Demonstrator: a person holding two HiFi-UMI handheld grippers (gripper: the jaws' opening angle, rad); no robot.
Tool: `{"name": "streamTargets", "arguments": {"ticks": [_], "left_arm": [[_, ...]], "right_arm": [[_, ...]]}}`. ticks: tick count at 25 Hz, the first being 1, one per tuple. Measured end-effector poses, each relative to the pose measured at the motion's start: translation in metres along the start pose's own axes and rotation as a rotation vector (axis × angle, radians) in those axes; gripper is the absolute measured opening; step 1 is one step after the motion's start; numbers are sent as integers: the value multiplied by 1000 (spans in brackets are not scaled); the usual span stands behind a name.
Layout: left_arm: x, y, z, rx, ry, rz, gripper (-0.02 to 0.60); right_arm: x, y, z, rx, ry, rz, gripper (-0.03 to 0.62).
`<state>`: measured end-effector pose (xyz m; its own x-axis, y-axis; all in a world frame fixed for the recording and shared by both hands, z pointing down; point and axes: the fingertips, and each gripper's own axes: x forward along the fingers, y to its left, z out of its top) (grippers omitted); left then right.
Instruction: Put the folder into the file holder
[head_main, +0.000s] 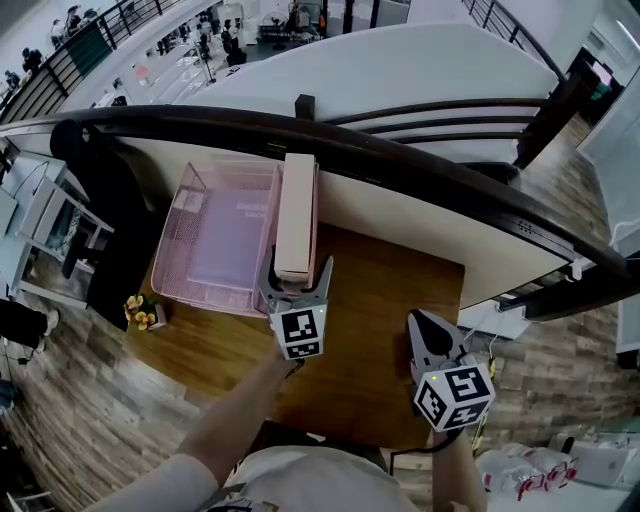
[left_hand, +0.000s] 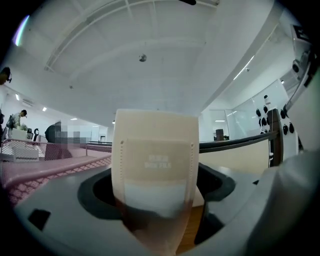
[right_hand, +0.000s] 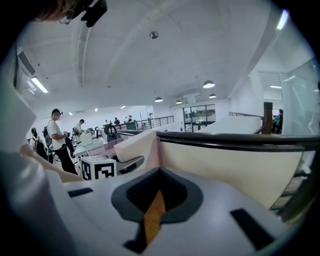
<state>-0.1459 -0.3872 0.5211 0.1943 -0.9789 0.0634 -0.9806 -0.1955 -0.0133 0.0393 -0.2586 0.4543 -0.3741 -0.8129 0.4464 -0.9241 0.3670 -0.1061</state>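
One cream folder (head_main: 296, 215) is clamped at its near end between the jaws of my left gripper (head_main: 298, 276). In the left gripper view the folder's spine (left_hand: 154, 160) fills the gap between the jaws. It runs from near to far along the right edge of the pink mesh file holder (head_main: 215, 240); I cannot tell whether it is inside that wall or just beside it. The holder sits at the far left of the wooden table (head_main: 385, 290). My right gripper (head_main: 421, 322) hangs over the table's near right, well apart from the folder, jaws together on nothing (right_hand: 155, 200). A dark railing (head_main: 400, 160) curves beyond the table.
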Motion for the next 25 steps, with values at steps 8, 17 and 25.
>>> {"name": "streamTargets", "arguments": {"ticks": [8, 17, 25], "left_arm": [[-27, -3, 39, 0, -15, 3, 426], [-57, -8, 84, 60, -26, -44, 426], [-85, -2, 133, 60, -11, -158, 423]], "right_arm": [[-14, 12, 18, -65, -45, 0, 3], [-32, 21, 54, -95, -146, 5, 3], [-55, 29, 95, -111, -259, 7, 3]]}}
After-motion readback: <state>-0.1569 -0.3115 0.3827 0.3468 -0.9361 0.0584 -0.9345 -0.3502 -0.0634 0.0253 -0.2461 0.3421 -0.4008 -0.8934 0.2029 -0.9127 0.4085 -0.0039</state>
